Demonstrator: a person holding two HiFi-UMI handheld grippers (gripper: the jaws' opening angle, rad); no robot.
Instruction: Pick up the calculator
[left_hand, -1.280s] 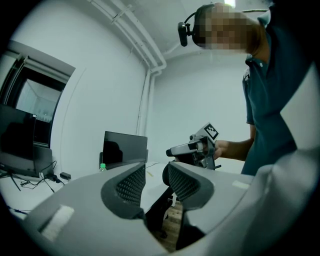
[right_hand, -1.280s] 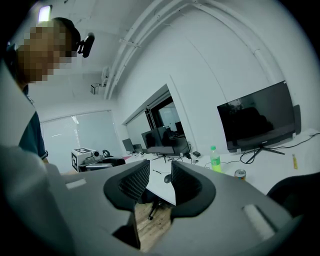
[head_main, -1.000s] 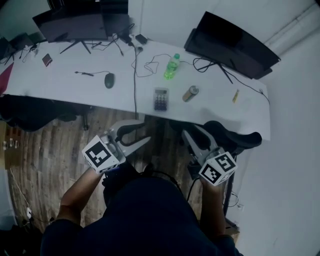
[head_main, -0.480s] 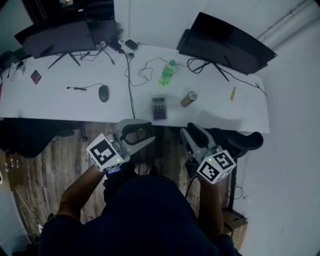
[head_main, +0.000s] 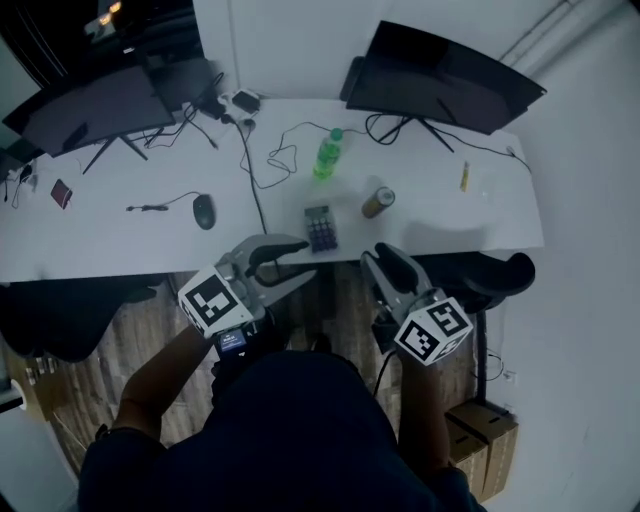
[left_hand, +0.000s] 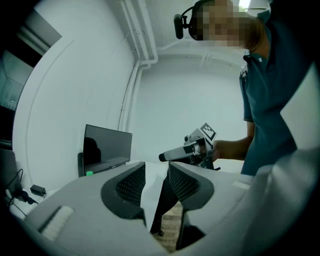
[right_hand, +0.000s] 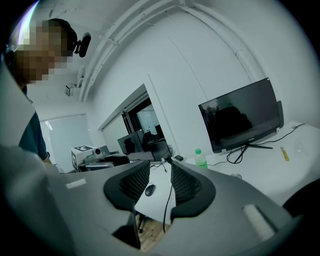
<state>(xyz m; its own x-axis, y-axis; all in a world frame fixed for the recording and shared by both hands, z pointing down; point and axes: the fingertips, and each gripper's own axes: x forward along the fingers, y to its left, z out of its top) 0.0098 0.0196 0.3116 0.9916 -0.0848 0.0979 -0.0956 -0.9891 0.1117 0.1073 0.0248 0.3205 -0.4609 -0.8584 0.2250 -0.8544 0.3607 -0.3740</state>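
Best to bring the left gripper (head_main: 296, 262) forward and down onto the calculator (head_main: 321, 228), straddling its long edges and staying clear of the black cable (head_main: 257, 195) on its left. Jaws partly spread, nothing between them, touching nothing; same for the right gripper (head_main: 381, 264). Calculator just ahead, between both grippers, flat near the front edge of the white desk (head_main: 120, 245). Beyond it to the right, a can (head_main: 377, 201); farther on, a green bottle (head_main: 324, 157).

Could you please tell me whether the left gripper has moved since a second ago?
Yes. The left gripper has advanced toward the desk: in the head view its jaw tips now overlap the desk's near edge, beside the calculator.
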